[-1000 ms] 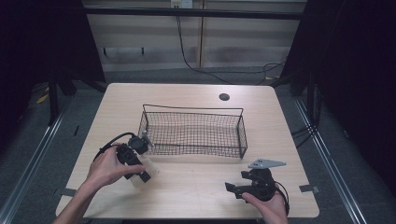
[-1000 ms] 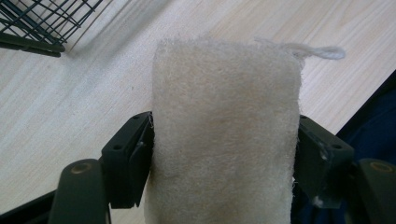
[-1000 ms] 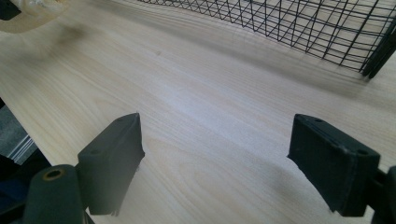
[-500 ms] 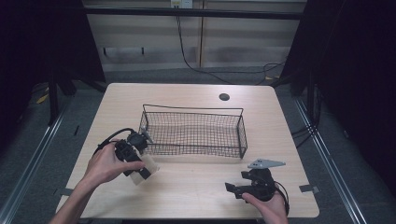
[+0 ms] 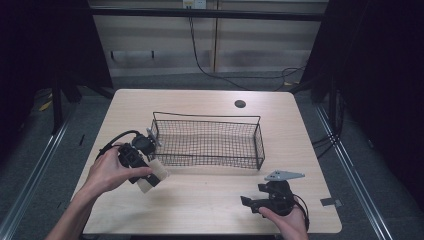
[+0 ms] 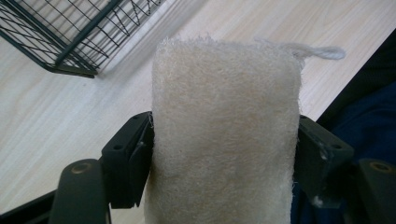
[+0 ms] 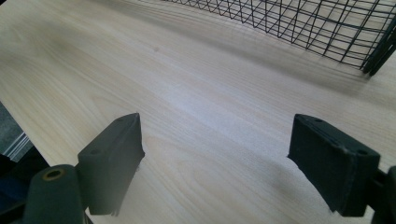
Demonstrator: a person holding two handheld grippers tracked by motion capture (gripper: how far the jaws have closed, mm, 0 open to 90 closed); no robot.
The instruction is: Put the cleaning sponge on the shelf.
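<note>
Left tool [image 5: 145, 172] is clamped on a cream loofah sponge [image 5: 152, 176], both jaws pressed into its sides about halfway along; in the left gripper view the sponge [image 6: 224, 135] stands up between the jaws, with a small string loop [image 6: 322, 51] at its far end. It hangs just above the table [image 5: 210, 210], near the left edge and just outside the front-left corner of the wire basket [image 5: 207, 142]. Basket sits mid-table and looks empty.

Right tool [image 5: 255, 205] rests near the front-right corner of the table, jaws spread wide, nothing between them; right gripper view has bare wood and the basket's corner [image 7: 373, 60] beyond.

My read: the step in hand is getting the sponge over the rim and into the basket.

Notes for doing it well:
- Lift first, then traverse. The rim is higher than the sponge is now, so a straight push would catch the wire or shove the basket.
- Sponge is soft and light; the present squeeze looks enough. More pressure only deforms it and makes it stick to a pad on release.
- Watch the string loop, as it could snag the mesh. Keep that end leading and clear of the wire.
- Lower it well inside, close to the basket floor, then part the jaws fully so it can't bounce out.
- Right tool can stay parked; only bring it in to steady the basket if it slides
</note>
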